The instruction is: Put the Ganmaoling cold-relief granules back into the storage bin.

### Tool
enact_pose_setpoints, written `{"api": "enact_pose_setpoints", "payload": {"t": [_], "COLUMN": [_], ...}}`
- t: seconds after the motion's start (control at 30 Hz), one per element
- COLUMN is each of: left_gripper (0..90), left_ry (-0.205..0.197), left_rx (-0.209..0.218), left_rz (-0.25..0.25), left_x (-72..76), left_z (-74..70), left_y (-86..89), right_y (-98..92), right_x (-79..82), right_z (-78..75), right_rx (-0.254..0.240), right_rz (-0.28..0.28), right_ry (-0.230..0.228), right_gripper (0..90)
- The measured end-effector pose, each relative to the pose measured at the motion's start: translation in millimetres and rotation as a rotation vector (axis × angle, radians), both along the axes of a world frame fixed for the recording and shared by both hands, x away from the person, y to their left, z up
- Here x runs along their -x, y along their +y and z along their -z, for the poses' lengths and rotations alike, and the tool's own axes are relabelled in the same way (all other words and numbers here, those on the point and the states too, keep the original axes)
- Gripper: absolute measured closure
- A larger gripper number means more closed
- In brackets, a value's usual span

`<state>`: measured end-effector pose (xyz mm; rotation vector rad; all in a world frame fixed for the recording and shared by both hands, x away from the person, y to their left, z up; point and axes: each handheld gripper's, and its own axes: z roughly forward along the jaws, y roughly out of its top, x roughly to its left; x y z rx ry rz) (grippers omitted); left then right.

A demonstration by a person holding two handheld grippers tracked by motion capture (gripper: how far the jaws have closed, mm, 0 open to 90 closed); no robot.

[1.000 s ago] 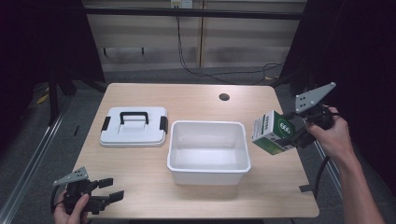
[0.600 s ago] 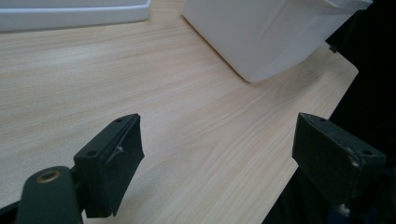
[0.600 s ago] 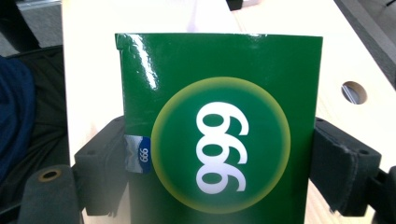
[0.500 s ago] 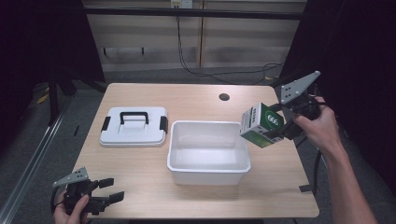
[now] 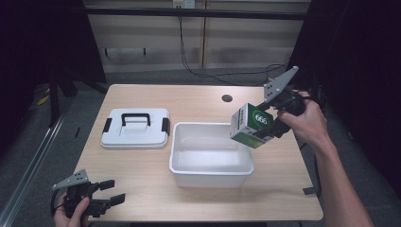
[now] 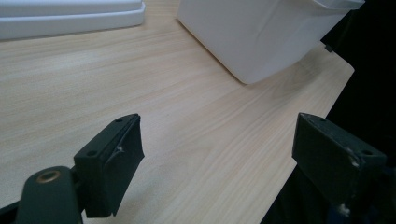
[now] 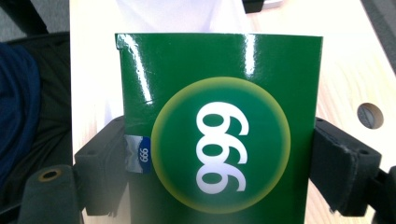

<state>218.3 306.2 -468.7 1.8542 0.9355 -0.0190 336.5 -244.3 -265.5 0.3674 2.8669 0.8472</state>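
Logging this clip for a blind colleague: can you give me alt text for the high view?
The right tongs hold a green and white box tilted in the air above the right rim of an open white bin on a wooden table. A white lid with a black handle lies left of the bin; the left tongs rest open at the near left edge.

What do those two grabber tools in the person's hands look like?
Each gripper is black, with two blocky, flat-faced jaws. The left gripper and the right gripper both carry a grey three-cornered plate on top. In the gripper views, small screw holes dot the jaw sides and a brass-coloured ring sits near one base. A black cable trails from the right one. The forearms are bare, no sleeves.
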Motion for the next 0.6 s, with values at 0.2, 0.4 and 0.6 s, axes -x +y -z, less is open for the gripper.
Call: {"api": "enact_pose_setpoints", "payload": {"t": [0.2,0.4,0.6], "left_gripper": [16.2,16.2,16.2], "left_ry": [0.000,0.001,0.002], "left_rx": [0.002,0.001,-0.003], "left_rz": [0.000,-0.001,0.004], "left_x": [-0.1,-0.1,-0.4], "left_z": [-0.1,0.0,0.2], "left_y": [0.0,-0.2,-0.1], "right_y": [18.7,30.8,39.8], "right_x": [-3.5,-6.8,-11.0], "right_z": [3.7,9.1,16.9], "right_rx": [0.050,0.083,0.132], "right_rz": [-0.057,-0.075,-0.092], "right_ry": [0.031,0.058,0.081], "right_gripper": [16.0,16.0,16.0]}}
